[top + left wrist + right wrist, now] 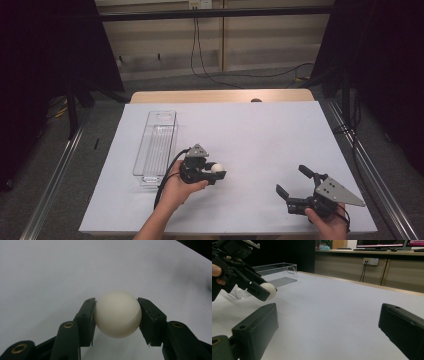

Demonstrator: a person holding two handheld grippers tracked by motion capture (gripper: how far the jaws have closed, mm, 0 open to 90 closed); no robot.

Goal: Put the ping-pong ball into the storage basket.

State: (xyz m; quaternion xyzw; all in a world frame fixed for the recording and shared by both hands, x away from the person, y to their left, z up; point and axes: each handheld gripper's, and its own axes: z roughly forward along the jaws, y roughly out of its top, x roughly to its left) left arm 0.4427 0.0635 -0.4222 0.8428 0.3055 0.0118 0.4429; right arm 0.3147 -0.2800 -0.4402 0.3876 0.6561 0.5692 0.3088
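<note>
Fingers [86, 320] of the left gripper [116, 315] squeeze the small round white ball [117, 314] so it cannot roll away; right gripper [295, 182] waits open.

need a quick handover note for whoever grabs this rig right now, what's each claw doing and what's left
Left claw: shut on the white ball, held just above the white table cover, right of the clear bin.
Right claw: open, holding nothing, near the table's front right.
Done: ball picked up.
Left, likely: carry the ball over to the bin, which looks to have nothing in it, and release it inside.
</note>
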